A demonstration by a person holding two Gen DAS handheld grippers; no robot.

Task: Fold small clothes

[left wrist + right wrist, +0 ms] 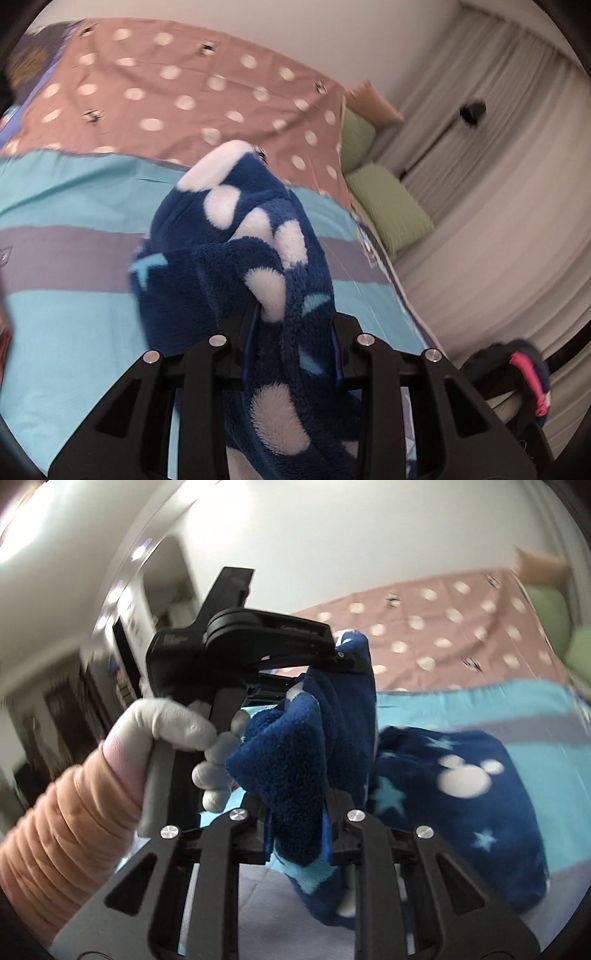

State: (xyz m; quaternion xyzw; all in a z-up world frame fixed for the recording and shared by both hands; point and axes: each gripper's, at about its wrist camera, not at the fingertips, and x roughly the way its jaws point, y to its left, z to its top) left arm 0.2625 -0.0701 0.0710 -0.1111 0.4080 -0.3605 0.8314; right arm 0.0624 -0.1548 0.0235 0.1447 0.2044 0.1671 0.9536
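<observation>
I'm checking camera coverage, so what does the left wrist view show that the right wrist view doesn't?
Only the left wrist view shows the curtain and a dark item with pink trim. Only the right wrist view shows the gloved hand holding the left gripper, and a doorway behind. Both show the blue fleece clamped in that view's own jaws, the striped bedspread with its dotted band, and green pillows.

Fleece garment (236,266): thick, fuzzy pile, matt; left gripper (291,332) matt black plastic, shiny metal pins; right gripper (301,825) same finish; bedsheet (74,332) smooth woven cloth; glove (177,723) looks knitted, blur-limited.
</observation>
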